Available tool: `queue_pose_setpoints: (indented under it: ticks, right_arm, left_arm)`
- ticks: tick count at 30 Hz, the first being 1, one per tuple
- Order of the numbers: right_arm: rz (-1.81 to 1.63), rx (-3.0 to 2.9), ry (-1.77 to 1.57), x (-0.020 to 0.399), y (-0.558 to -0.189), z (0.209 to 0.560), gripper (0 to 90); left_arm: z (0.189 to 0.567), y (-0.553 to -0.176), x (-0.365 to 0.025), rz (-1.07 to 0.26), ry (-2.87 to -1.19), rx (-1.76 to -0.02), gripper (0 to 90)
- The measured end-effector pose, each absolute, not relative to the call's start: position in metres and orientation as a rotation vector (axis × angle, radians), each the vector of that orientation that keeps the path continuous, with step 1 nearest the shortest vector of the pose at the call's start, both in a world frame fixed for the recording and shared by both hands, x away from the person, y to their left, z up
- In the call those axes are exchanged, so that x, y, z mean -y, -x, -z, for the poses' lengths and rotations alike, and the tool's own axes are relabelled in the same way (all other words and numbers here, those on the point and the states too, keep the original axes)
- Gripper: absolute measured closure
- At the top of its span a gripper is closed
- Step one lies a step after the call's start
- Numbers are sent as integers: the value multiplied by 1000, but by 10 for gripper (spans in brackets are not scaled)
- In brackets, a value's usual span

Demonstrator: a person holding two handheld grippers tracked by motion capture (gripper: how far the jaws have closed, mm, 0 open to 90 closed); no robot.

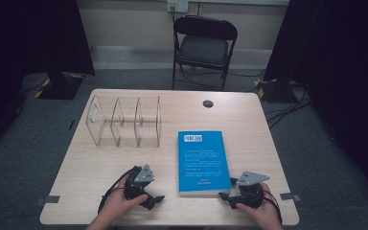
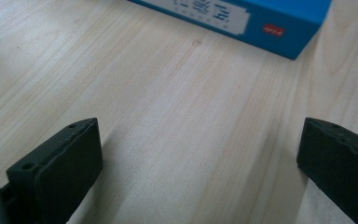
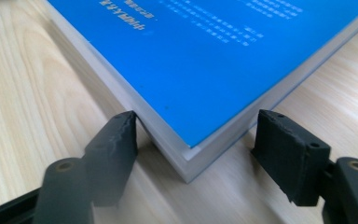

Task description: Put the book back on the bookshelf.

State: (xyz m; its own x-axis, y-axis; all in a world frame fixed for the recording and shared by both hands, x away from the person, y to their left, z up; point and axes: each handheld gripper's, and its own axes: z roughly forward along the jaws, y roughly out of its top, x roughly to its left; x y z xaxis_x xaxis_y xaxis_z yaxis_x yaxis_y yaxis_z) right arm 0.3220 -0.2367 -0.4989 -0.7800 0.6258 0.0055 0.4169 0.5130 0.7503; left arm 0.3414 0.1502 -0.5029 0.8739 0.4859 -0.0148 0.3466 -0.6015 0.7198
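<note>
A blue book [image 1: 201, 160] lies flat on the wooden table, back cover up, barcode at its far end. My right gripper [image 1: 230, 195] is open at the book's near right corner; in the right gripper view that corner [image 3: 191, 158] sits between the two black jaws, which stand apart on either side of it. My left gripper [image 1: 154, 199] rests low over bare wood near the front edge, left of the book, jaws wide apart with nothing between them. The book's spine [image 2: 242, 21] crosses the top of the left gripper view.
A clear acrylic organizer [image 1: 124, 120] with three compartments stands at the back left of the table [image 1: 249, 120]. A round cable hole [image 1: 208, 103] is near the far edge. A black folding chair [image 1: 203, 45] stands beyond the table.
</note>
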Motion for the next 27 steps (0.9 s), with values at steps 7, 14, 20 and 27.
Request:
queue_pose_setpoints:
  ticks: [7, 14, 20, 27]
  right_arm:
    - [-1120, -2463, -914, 228, -321, 499, 293]
    - [-1129, -2456, -928, 228, -321, 499, 294]
    - [-1142, -2459, -956, 229, -321, 499, 296]
    - [-1141, -2458, -982, 228, -321, 496, 302]
  left_arm:
    - [502, -342, -150, -243, -2292, -593, 0]
    - [502, -342, -149, -239, -2285, -602, 0]
    - [502, -343, -148, -237, -2284, -599, 0]
    - [502, -343, -148, -239, -2285, -598, 0]
